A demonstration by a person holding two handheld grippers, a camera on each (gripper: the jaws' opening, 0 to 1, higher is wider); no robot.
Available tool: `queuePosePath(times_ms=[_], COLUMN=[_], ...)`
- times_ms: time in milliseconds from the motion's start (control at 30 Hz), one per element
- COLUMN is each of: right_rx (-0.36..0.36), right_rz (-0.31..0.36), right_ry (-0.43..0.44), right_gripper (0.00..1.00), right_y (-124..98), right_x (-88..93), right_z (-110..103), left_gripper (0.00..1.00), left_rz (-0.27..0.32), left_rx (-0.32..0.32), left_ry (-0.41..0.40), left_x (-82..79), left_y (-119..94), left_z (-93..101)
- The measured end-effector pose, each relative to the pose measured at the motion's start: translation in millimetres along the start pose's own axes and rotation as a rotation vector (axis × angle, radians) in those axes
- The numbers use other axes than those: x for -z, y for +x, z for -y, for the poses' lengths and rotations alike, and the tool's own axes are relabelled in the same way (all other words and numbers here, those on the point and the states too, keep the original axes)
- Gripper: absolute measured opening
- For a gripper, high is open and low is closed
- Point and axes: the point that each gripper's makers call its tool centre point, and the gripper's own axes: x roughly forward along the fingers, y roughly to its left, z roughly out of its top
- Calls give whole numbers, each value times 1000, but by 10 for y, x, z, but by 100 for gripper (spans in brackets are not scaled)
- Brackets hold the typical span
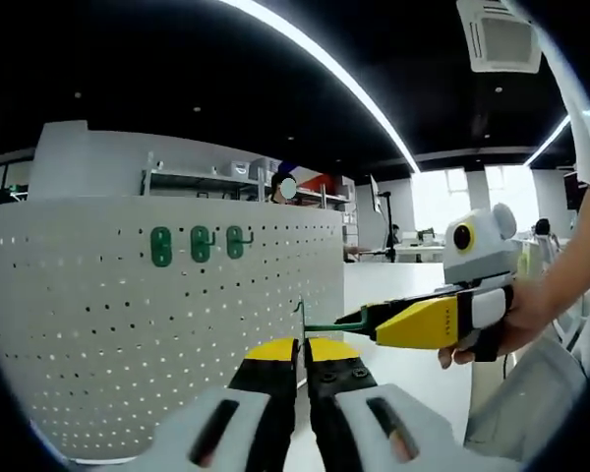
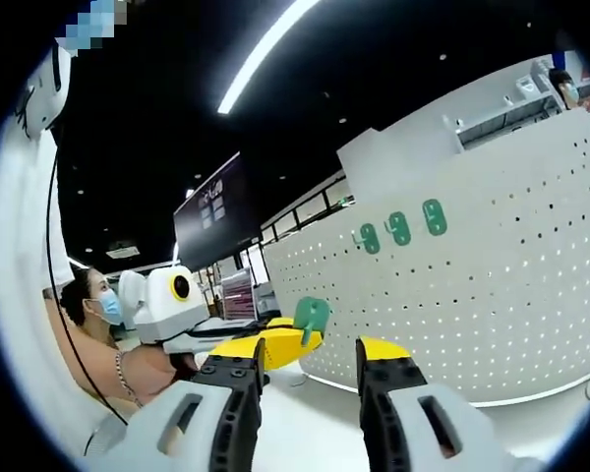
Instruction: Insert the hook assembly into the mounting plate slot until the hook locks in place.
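Ahead of me the white mounting plate (image 1: 128,324) already carries three green hooks (image 1: 198,244). My left tongs (image 1: 302,346) pinch a fourth hook (image 2: 312,317), held apart from the plate and not yet inserted. My right tongs (image 2: 312,356) gape beside it.

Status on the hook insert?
Left gripper shut on green hook, short of the pegboard. Right gripper open, close by. Already on board: three mounted hooks.
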Motion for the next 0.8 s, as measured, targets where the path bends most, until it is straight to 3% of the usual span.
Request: queuePosePath(times_ms=[800], right_rx=[18], right_rz=[29], right_ry=[90], right_gripper=[18], right_y=[143], right_x=[-5], right_z=[1], left_gripper=[2], left_rz=[2], left_rx=[-8], left_ry=[-7], left_x=[3], left_y=[-10], left_z=[26])
